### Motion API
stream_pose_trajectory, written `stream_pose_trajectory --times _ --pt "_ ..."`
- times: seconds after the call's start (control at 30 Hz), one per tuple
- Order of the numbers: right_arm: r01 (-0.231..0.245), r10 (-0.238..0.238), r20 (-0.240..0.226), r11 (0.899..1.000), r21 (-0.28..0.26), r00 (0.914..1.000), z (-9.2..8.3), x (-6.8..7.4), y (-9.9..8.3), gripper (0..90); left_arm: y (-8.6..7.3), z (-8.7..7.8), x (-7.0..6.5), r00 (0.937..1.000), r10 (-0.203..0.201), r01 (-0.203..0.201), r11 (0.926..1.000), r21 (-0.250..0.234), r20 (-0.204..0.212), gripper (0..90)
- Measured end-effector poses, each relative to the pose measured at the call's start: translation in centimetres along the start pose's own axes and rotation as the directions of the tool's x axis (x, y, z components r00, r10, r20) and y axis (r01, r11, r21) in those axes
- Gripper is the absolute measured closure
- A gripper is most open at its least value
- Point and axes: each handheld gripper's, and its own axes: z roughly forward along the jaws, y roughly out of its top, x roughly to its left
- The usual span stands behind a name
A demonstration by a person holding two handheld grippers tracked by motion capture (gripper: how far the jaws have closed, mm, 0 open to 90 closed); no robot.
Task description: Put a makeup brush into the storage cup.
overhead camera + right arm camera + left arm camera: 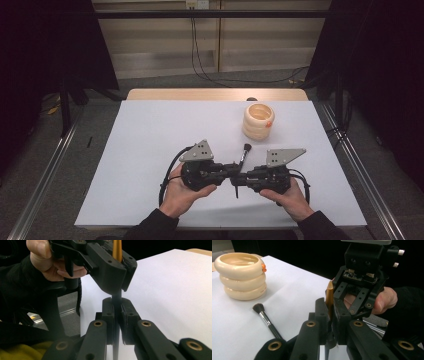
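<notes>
Both tongs meet above the near middle of the white counter [150, 150], clenched together on one slim makeup brush [243, 156]. The left tongs [231, 169] grip its gold-tipped handle end; the right tongs [242, 178] pinch the dark shaft just beside them. The bristle head points away toward the stacked cream ring holder [258, 121], which stands well apart. A clean handover probably needs one grip firm before the other loosens.

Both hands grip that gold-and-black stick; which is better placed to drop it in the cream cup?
Right, probably. The right gripper and left gripper both clamp the stick, but the cup stands on the right gripper's side.
</notes>
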Motion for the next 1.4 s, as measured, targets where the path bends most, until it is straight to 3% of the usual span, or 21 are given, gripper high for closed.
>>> stream_pose_trajectory --times 0.23,0.37,0.5,0.63,0.67,0.8,0.93,1.2,1.4 --pt "-0.001 0.001 0.004 1.000 -0.002 1.0000 0.0 0.0 0.0 83.7 -0.2 0.0 0.2 1.0000 0.008 -0.008 0.9998 -0.016 0.000 82.3" --pt "0.002 -0.002 0.006 1.000 -0.001 1.0000 -0.1 0.0 0.0 83.7 -0.2 -0.2 0.1 0.9991 0.042 -0.042 0.9986 -0.031 0.000 73.3" --pt "0.003 -0.003 0.017 1.000 -0.001 0.9999 -0.1 0.0 0.0 83.7 -0.3 -0.2 0.1 0.9989 0.043 -0.044 0.9976 -0.053 -0.017 61.4" --pt "0.003 -0.003 0.023 1.000 -0.002 0.9997 -0.3 -0.1 0.0 83.7 -0.4 -0.6 0.3 0.9986 0.027 -0.030 0.9977 -0.061 -0.046 48.7" --pt "0.003 -0.003 0.027 1.000 -0.004 0.9996 -0.3 -0.1 0.0 83.7 -0.4 -0.6 0.4 0.9986 0.019 -0.022 0.9979 -0.060 -0.049 42.0" --pt "0.001 -0.001 0.036 1.000 -0.010 0.9994 -0.3 -0.1 0.1 83.8 -0.5 -1.0 0.6 0.9975 -0.001 -0.004 0.9977 -0.067 -0.071 34.6" --pt "0.005 -0.003 0.047 1.000 -0.026 0.9989 -0.5 -0.1 0.1 83.8 -0.8 -1.2 0.9 0.9952 -0.009 0.000 0.9960 -0.090 -0.097 19.3" --pt "0.001 0.002 0.072 0.999 -0.039 0.9974 -0.8 -0.3 0.2 83.8 -1.4 -2.3 1.6 0.9892 -0.052 0.037 0.9934 -0.109 -0.137 7.0" --pt "0.001 0.003 0.089 0.999 -0.044 0.9960 -1.2 -0.5 0.3 83.8 -1.9 -3.4 2.2 0.9836 -0.059 0.037 0.9913 -0.126 -0.171 0.8"
